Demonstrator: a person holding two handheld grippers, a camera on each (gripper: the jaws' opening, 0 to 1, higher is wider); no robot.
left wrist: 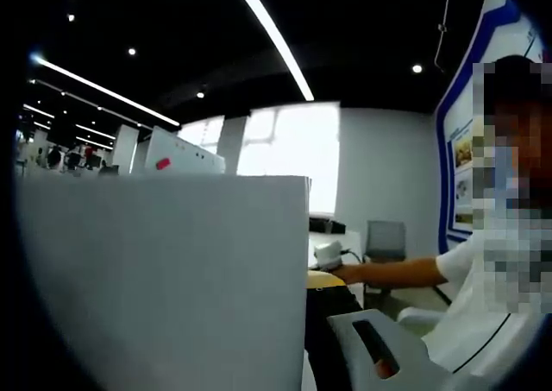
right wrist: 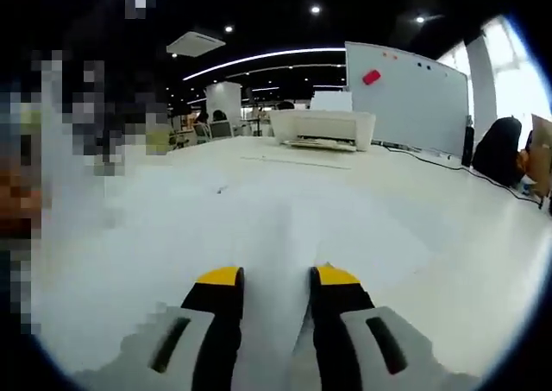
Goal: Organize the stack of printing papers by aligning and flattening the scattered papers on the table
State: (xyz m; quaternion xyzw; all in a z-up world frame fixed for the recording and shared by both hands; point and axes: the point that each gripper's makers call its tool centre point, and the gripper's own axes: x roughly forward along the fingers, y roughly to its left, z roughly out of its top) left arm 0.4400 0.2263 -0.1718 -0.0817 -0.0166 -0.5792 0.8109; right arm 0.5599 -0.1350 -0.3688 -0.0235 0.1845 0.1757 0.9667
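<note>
Standing upright before the left hand-held gripper, whose state I cannot tell, white printing paper sheets (left wrist: 164,279) look thin, floppy (pinch edges); right hand-held gripper (right wrist: 276,279) stands slightly apart above the white worktop (right wrist: 466,236).

Papers (right wrist: 259,227) on table (right wrist: 466,236), printer (right wrist: 323,129) behind, whiteboard (right wrist: 405,93) beyond.

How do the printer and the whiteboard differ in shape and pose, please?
The printer is a low box resting on the table; the whiteboard is a tall, flat, upright panel. The whiteboard carries a red item; the printer shows none. Both are white.
</note>
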